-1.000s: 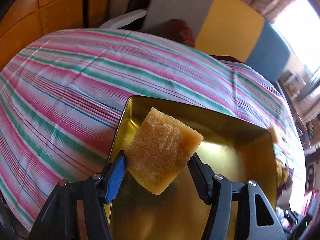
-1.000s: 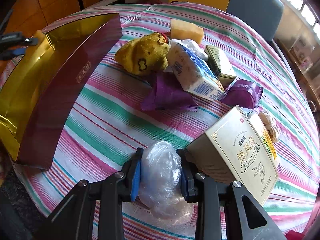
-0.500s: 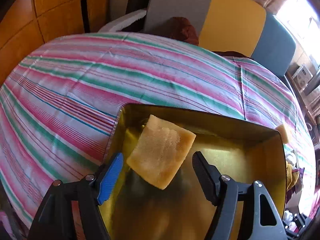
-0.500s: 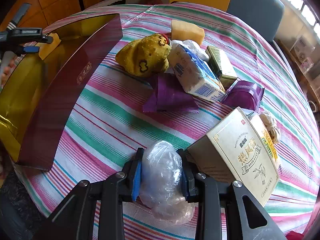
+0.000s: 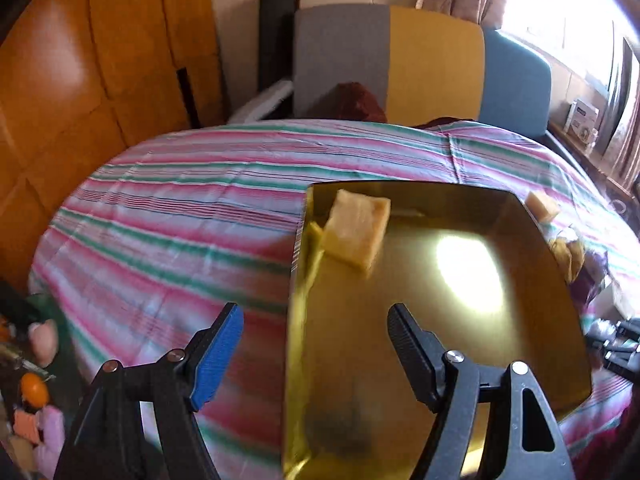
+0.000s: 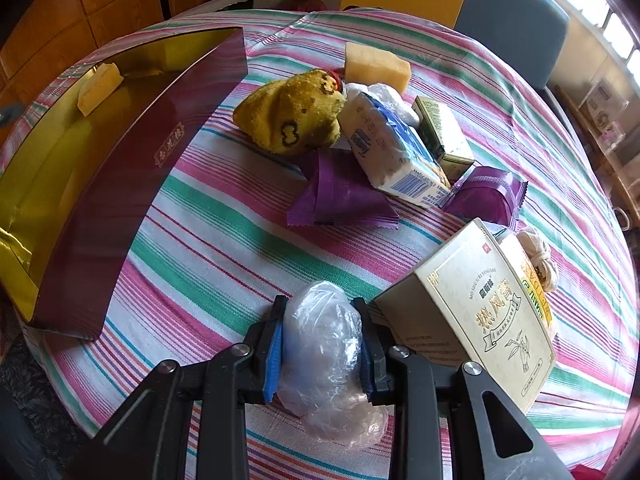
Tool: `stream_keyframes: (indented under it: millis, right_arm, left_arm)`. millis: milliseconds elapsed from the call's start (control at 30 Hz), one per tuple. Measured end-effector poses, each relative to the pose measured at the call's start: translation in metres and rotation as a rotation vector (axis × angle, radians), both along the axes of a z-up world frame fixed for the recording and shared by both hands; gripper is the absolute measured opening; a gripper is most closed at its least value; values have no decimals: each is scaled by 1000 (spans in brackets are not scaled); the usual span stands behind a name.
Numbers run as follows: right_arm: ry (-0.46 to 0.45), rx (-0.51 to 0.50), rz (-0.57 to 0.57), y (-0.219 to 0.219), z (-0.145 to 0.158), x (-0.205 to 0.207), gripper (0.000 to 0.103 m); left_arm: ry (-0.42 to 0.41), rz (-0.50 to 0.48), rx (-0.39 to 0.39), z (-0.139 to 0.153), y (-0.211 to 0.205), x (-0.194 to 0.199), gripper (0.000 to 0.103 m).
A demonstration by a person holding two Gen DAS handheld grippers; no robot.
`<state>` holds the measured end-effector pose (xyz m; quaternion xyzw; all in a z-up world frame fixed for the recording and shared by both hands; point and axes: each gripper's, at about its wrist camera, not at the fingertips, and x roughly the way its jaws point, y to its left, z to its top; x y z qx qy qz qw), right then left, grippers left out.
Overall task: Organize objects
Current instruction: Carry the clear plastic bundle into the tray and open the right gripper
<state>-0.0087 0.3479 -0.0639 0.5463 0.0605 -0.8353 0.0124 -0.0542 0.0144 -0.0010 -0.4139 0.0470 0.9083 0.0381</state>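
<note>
A yellow sponge [image 5: 357, 233] lies in the far left corner of the gold-lined box [image 5: 532, 280]; it also shows in the right wrist view [image 6: 99, 87], inside the box with its maroon outer wall [image 6: 132, 184]. My left gripper [image 5: 316, 340] is open and empty, raised above the box's near left edge. My right gripper [image 6: 319, 344] is shut on a crumpled clear plastic bag [image 6: 324, 356] just above the striped tablecloth [image 6: 224, 240], beside a cream carton [image 6: 480, 320].
On the cloth lie a second sponge [image 6: 377, 66], a yellow knitted toy [image 6: 294, 114], a tissue pack [image 6: 390, 152], a green box [image 6: 442, 134], two purple sachets [image 6: 340, 196] and a string ball [image 6: 538, 256]. Chairs [image 5: 432, 68] stand behind the table.
My left gripper opened and let go of the sponge, which dropped into the box's far left corner. The gripper pulled back and up. My right gripper stayed shut on the bag.
</note>
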Motion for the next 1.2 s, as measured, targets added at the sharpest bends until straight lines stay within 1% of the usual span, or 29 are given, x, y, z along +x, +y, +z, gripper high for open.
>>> stream_keyframes:
  millis: [67, 200, 233, 400, 433, 533, 600, 833, 933, 1000, 1133, 1200]
  right_arm:
    - [4, 6, 0, -5, 2, 1, 31]
    - [17, 25, -6, -5, 0, 1, 31]
    - [22, 31, -10, -5, 1, 10, 31]
    - [38, 40, -47, -5, 0, 11, 29]
    - [40, 40, -55, -11, 4, 20, 29]
    - [37, 19, -83, -9, 5, 16, 28]
    - [49, 0, -93, -11, 13, 14, 28]
    - [149, -40, -75, -32, 57, 4, 28]
    - [188, -79, -58, -49, 72, 0, 28]
    - [205, -138, -40, -63, 82, -3, 28]
    - [196, -254, 16, -96, 88, -13, 28]
    - [171, -314, 44, -115, 85, -20, 28]
  left_arm:
    - [19, 5, 10, 1, -4, 12, 75]
    - [27, 11, 44, 4, -9, 26, 75]
    - [29, 9, 50, 4, -10, 29, 75]
    - [36, -3, 47, 5, -10, 39, 75]
    - [36, -2, 47, 5, -11, 40, 75]
    - [32, -4, 49, 4, -13, 42, 75]
    - [31, -4, 52, 2, -14, 41, 75]
    - [8, -1, 74, -5, -19, 40, 75]
    - [-2, -1, 82, -8, -21, 39, 75]
    - [-12, 1, 87, -11, -22, 38, 75]
    - [-45, 13, 106, -19, -28, 34, 75]
    - [-64, 22, 129, -22, -32, 31, 75]
